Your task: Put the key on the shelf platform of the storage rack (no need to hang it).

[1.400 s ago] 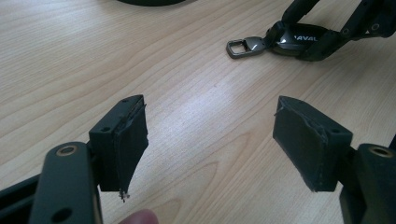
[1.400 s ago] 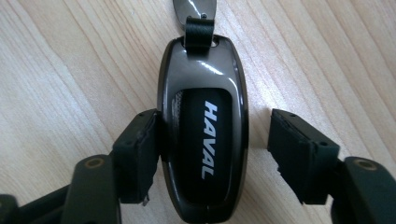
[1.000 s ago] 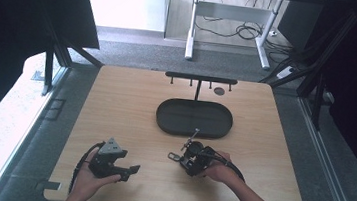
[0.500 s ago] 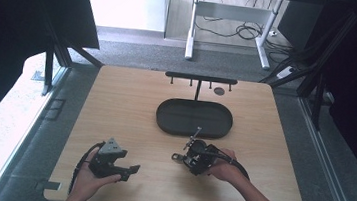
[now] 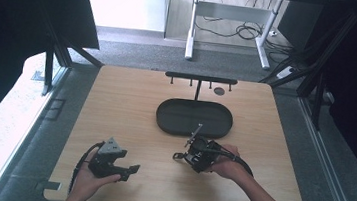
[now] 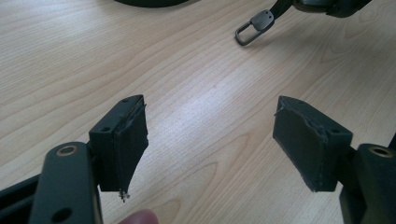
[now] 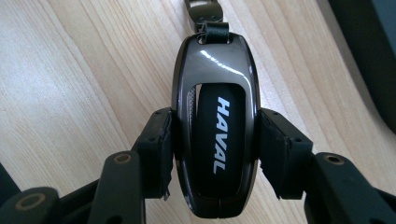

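Right claw (image 7: pixel 215 154) clamps a key fob (image 7: pixel 215 126) just above the tabletop (image 5: pixel 125 105), near the tray (image 5: pixel 194 118); left claw (image 6: pixel 210 140) gapes empty. Pickup looks done, placement apparently remains.

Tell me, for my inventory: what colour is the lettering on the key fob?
White, on the black key fob; clearest in the right gripper view.

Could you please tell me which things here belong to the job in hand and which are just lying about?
In the job:
- car key fob, clamped between the right tongs
- its strap and metal clasp

Lying about:
- dark oval tray beyond the fob
- black hook rack at the far edge
- left tongs, open over bare wooden table
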A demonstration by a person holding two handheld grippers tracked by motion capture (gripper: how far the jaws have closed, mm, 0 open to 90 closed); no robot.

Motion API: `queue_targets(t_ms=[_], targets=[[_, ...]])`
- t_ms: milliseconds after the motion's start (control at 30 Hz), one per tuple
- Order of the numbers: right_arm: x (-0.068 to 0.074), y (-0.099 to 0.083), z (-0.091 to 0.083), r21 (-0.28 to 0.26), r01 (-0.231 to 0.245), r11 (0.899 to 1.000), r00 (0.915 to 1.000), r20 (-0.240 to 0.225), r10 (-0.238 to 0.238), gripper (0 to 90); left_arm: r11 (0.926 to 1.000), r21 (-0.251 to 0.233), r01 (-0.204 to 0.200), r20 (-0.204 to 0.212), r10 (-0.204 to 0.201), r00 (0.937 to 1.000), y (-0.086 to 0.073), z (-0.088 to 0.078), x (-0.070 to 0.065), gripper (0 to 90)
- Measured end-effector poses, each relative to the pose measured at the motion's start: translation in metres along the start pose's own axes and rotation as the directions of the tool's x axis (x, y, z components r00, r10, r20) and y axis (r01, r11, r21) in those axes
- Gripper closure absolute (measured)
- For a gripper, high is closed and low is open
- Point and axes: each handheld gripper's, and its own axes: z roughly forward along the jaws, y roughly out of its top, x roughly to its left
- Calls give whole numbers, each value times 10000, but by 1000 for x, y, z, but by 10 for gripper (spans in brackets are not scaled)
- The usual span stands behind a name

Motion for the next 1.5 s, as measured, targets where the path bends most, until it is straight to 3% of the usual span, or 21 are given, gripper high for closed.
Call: queue_targets(t_ms=[500,833,1500], targets=[[-4,4,-16,-150,190,9997,9998,113,-188,499,10000,25,-21,-19,21,10000,0,-1,2,265],[-9,6,-29,-415,89,9991,9992,399,-73,499,10000,33,-44,1,44,10000,0,0,1,265],[-20,14,-44,-818,86,9966,9987,510,-44,499,10000,92,-27,-21,27,10000,-1,2,2,265]])
